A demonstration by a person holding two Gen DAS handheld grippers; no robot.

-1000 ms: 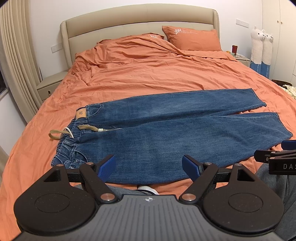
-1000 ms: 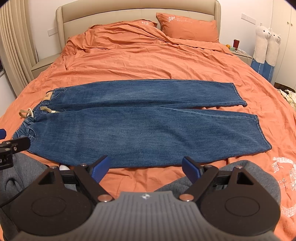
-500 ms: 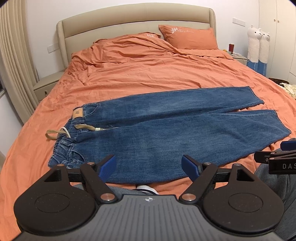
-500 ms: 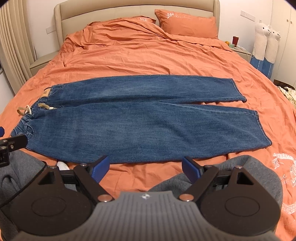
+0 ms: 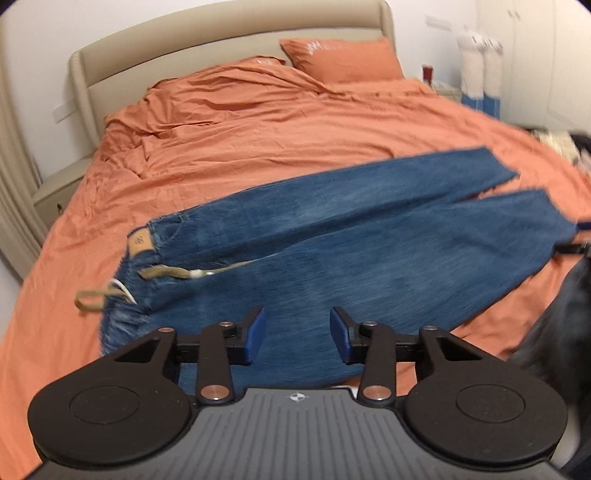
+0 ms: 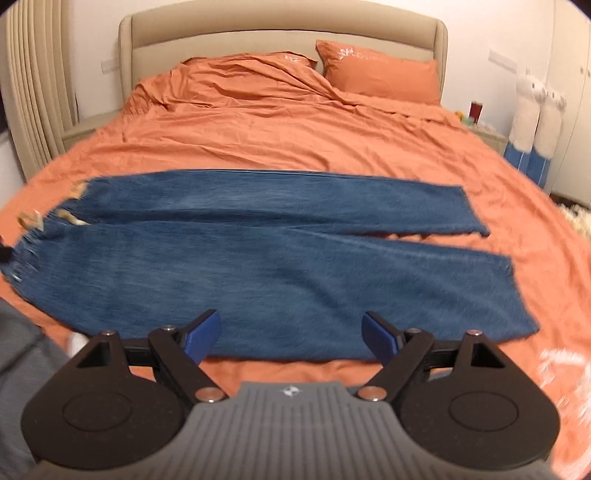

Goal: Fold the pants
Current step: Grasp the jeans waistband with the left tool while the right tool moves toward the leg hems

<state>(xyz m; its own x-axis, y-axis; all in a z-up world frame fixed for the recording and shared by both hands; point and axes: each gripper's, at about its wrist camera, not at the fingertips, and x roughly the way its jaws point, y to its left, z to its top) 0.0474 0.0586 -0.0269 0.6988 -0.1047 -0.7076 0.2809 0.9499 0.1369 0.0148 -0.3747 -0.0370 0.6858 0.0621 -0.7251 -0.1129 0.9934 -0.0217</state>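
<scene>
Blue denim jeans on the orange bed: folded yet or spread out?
Spread flat: the blue denim jeans show both legs side by side, full length.

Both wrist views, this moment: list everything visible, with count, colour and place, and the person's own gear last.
jeans: one pair, blue denim, flat across the near bed, waist left, legs right
drawstring: one, tan, at the waist
bedcover: one, orange, rumpled toward the headboard
pillow: one in clear view, orange, right of the headboard
headboard: one, beige, far end
curtain: one, beige, far left
nightstand: one, beige, left of the bed
plush toys: two, white and blue, standing at right
left gripper: black with blue pads, jaws closing, nothing between them
right gripper: same colours, wide, closing, nothing held
</scene>
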